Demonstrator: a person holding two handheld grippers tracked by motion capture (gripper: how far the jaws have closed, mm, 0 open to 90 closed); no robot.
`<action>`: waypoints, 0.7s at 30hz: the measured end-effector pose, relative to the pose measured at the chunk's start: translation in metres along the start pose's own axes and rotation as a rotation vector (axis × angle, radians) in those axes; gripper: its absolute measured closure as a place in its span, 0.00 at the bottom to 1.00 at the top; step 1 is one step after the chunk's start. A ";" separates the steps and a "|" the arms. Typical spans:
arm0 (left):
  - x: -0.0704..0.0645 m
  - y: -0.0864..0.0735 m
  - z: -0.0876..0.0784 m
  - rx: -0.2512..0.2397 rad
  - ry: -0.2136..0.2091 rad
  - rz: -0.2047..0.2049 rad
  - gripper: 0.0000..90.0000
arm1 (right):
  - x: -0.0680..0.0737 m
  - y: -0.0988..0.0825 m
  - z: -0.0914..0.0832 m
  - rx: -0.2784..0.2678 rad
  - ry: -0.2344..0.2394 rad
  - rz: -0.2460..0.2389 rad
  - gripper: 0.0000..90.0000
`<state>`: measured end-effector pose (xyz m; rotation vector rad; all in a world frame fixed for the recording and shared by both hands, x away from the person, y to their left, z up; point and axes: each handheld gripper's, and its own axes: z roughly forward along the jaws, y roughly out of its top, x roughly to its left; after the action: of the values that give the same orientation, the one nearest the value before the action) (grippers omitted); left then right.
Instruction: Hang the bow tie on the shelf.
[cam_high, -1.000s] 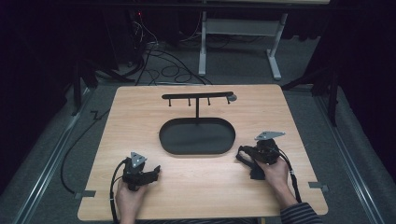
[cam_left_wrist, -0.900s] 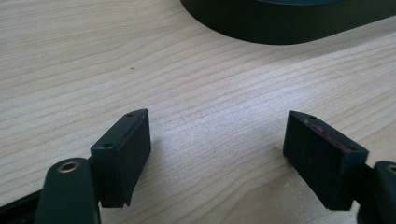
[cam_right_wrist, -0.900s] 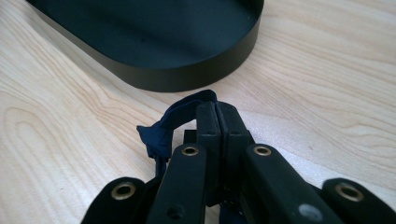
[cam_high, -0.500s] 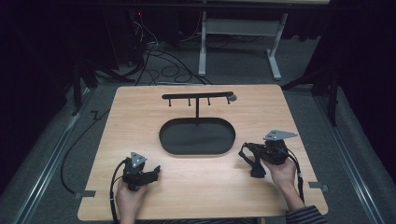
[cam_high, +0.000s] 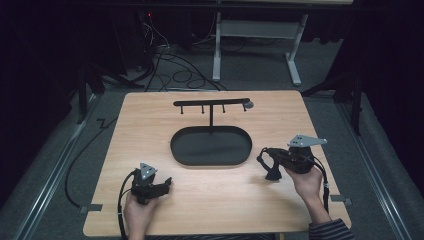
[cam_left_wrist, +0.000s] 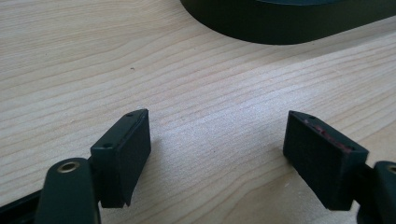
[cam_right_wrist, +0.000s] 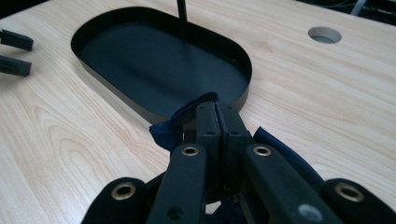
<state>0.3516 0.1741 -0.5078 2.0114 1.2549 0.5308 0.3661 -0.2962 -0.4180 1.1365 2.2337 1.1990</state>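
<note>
The right gripper (cam_right_wrist: 215, 112), clenched on a dark blue cloth strap (cam_right_wrist: 177, 122), should carry it level toward the black T-shaped hanger stand (cam_high: 211, 106) at the desk's far edge; the left gripper (cam_left_wrist: 217, 140) rests released.

Right gripper (cam_high: 267, 165) has risen off the bench (cam_high: 150, 125) since the earliest frame, and the hand (cam_high: 306, 181) carrying it has drifted outward, toward the bench's right edge and away from the black oval tray (cam_high: 210, 159). A second ago it sat low, close beside the tray's right end; now a clear strip of wood shows between them. More of the forearm and a striped sleeve (cam_high: 327, 230) have come into the high view. A dark blue strap (cam_right_wrist: 180, 122) pinched in the closed jaws has come up with the gripper.
</note>
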 end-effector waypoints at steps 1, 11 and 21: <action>0.000 0.000 0.000 0.000 0.000 0.000 0.26 | 0.000 0.001 -0.001 -0.003 0.004 -0.005 1.00; 0.000 0.000 0.000 0.000 0.000 -0.001 0.26 | 0.001 0.011 -0.005 -0.032 0.018 -0.013 1.00; 0.000 0.000 0.000 0.000 0.000 -0.001 0.26 | 0.006 0.029 -0.005 -0.053 0.031 -0.042 1.00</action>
<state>0.3516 0.1741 -0.5078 2.0107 1.2551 0.5306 0.3734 -0.2850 -0.3915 1.0521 2.2234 1.2593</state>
